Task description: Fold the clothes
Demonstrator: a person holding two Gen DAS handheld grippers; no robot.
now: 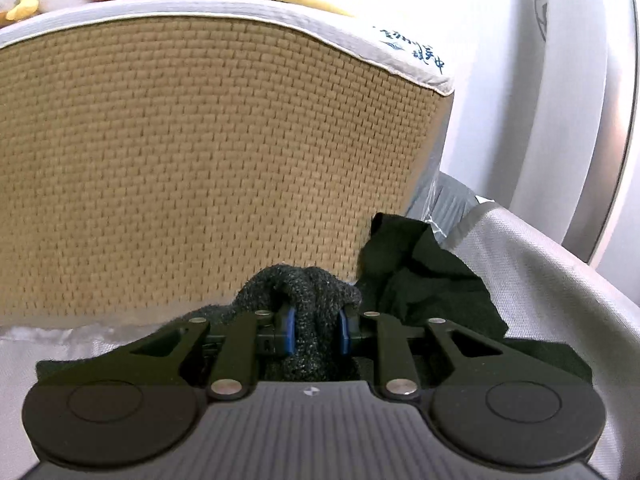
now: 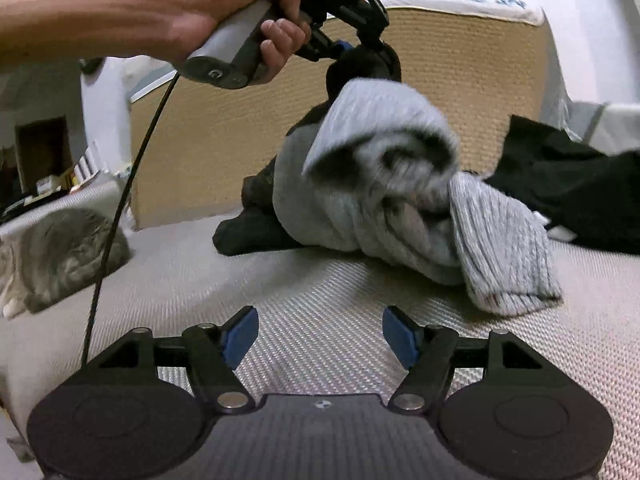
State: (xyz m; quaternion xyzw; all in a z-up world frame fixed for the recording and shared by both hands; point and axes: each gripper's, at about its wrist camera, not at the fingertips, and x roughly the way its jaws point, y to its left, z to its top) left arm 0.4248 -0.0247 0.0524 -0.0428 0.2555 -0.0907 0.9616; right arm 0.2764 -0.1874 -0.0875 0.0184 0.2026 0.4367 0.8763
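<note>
My left gripper is shut on a bunch of dark knit fabric, which fills the gap between its blue pads. In the right wrist view a hand holds that left gripper up high. The dark end is pinched in it and the grey knit garment hangs down in a blurred bundle. The garment's ribbed grey end and a dark part rest on the pale woven surface. My right gripper is low and near, in front of the garment, open with nothing between its pads.
A tall tan woven panel with a white border stands right behind the garment. A crumpled black cloth lies to the right. A grey cat lies at the left edge, and the left gripper's cable hangs beside it.
</note>
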